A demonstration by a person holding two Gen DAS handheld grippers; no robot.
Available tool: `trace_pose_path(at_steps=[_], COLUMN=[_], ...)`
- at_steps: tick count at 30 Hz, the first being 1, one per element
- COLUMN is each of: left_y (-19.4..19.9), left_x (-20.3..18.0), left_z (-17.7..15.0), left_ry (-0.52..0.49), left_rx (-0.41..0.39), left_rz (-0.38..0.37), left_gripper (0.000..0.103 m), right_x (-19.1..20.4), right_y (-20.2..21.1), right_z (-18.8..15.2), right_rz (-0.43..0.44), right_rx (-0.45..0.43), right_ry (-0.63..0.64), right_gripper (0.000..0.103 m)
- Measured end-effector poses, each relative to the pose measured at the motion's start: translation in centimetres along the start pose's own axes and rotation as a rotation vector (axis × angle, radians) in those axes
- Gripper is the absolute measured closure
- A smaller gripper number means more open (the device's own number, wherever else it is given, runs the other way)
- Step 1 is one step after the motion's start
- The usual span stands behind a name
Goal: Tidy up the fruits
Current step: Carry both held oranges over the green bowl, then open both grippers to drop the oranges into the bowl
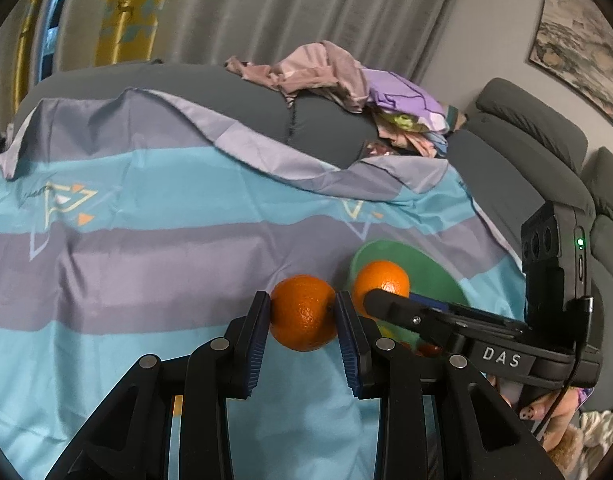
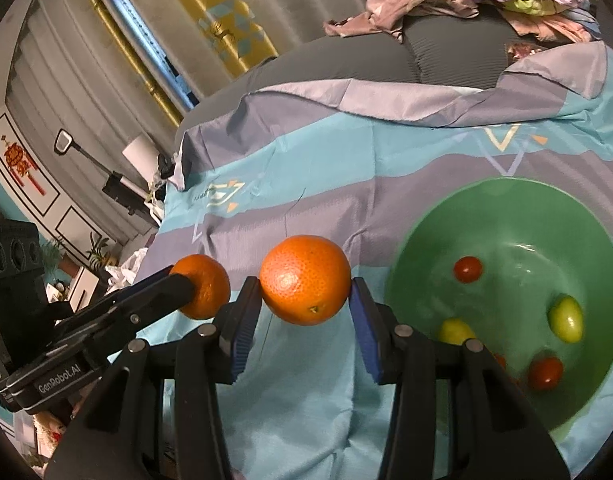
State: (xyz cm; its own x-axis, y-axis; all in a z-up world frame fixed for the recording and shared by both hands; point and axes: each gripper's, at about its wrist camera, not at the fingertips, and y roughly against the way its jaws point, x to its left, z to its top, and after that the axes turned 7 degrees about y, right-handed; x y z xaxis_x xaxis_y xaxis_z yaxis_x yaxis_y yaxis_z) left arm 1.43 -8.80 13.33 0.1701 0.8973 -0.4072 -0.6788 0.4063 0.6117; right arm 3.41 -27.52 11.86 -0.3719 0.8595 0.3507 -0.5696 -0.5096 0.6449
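Observation:
My left gripper [image 1: 303, 312] is shut on a small orange [image 1: 302, 314], held above the striped blue and grey cloth [image 1: 146, 260]. My right gripper [image 2: 305, 286] is shut on a larger orange [image 2: 304, 280], also lifted off the cloth. In the left wrist view the larger orange [image 1: 380, 282] shows beside mine, in front of the green bowl [image 1: 426, 264]. In the right wrist view the small orange [image 2: 202, 292] sits at the left in the other gripper. The green bowl [image 2: 486, 220] lies to the right and holds red cherry tomatoes [image 2: 468, 269] and small yellow-green fruits [image 2: 566, 318].
A grey sofa [image 1: 518, 152] stands behind the cloth, with a heap of crumpled clothes [image 1: 346, 76] on its back. Curtains [image 1: 306, 4] hang behind. A hand [image 1: 554, 420] grips the right tool at the lower right. A lamp and clutter [image 2: 118, 184] stand at the far left.

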Motion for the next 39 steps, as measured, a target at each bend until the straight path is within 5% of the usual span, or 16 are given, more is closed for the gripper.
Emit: trace_pose_path(at_steps=[24, 39], left_y=[-5.9, -9.9], left_x=[-7.5, -8.8], left_z=[0.1, -0.4], left_ry=[-0.065, -0.077], left_rx=[0.088, 0.178], left_rz=[-0.114, -0.12], left_gripper=[0.071, 0.071], right_x=[-8.4, -11.7], right_y=[5.4, 4.6], right_z=[-0.6, -1.4], right_rz=[-0.132, -0.188], right_rx=[-0.107, -0.053], right_ry=[-0.169, -0.233], right_gripper=[0.057, 0.057])
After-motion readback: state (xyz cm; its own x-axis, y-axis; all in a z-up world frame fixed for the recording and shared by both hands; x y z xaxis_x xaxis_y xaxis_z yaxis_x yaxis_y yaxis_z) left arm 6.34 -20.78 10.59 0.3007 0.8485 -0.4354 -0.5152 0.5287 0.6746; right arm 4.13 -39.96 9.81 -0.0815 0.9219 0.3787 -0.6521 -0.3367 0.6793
